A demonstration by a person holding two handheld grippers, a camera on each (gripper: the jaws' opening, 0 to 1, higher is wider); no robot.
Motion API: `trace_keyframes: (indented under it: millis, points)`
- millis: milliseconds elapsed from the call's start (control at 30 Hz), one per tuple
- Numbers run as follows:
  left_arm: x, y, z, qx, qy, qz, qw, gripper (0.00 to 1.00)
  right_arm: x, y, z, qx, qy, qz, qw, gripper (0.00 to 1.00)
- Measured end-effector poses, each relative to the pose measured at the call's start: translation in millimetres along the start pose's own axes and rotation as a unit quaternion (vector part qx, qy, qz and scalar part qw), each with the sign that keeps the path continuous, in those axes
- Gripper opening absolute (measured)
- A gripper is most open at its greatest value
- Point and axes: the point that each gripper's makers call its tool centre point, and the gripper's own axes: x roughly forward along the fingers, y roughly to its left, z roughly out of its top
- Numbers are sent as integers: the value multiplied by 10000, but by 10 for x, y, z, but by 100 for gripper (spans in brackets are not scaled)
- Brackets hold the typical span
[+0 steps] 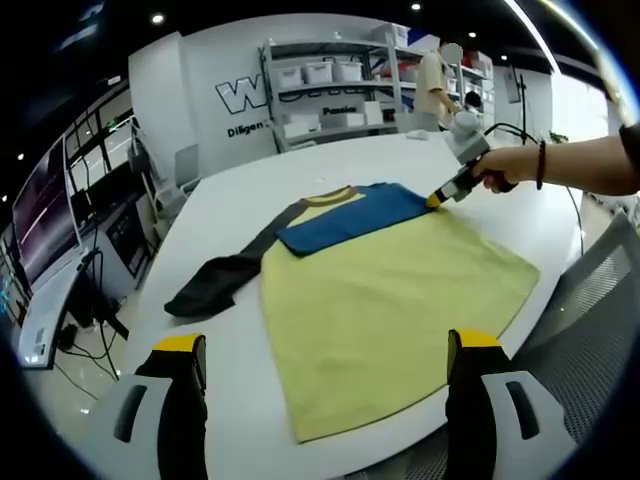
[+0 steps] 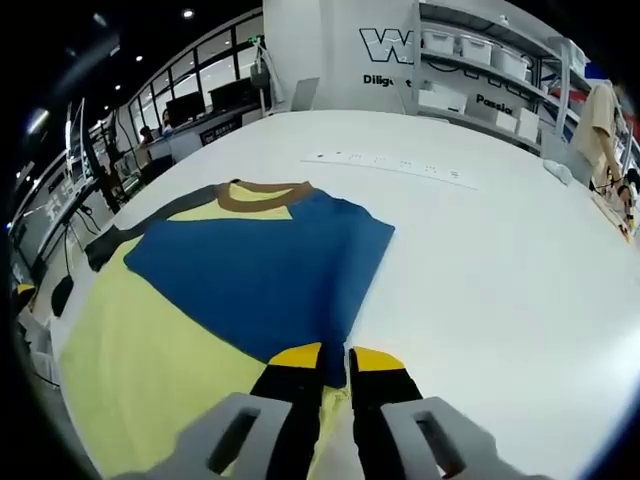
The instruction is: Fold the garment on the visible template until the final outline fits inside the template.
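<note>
On the table (image 1: 240, 190), garment (image 1: 390, 300) lengthwise, collar (image 1: 335, 195) far

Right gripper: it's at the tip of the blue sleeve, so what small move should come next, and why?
Probably let go and draw back. The right gripper is closed on the tip of the blue sleeve, which already lies folded flat across the yellow shirt. The dark sleeve is spread out on the white table, and the left gripper is open near it.
</note>
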Motion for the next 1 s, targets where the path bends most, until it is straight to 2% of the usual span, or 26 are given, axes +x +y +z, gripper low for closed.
trace_keyframes:
  millis: [167, 233, 333, 600, 900, 1000]
  points:
    - [-2, 8, -9, 9, 24, 18, 10000, 99, 14, 1, 22, -187, 44, -34, 9998, 0]
    - [-2, 5, -7, 24, 23, 15, 10000, 99, 12, -72, 17, -162, 136, -80, 9997, 0]
    - [2, 3, -13, 38, 40, 7, 10000, 99, -1, -172, 14, -469, 250, -174, 9984, 0]
    - [6, -8, -21, 9, 67, -24, 10000, 98, -74, -481, -36, -480, 396, -303, 9976, 0]
    - [16, -15, -43, 19, 116, -19, 9999, 98, -197, -798, -108, -539, 430, -449, 9966, 0]
    - [19, -26, -49, 43, 135, -35, 9999, 98, -216, -880, -109, -571, 362, -399, 9969, 0]
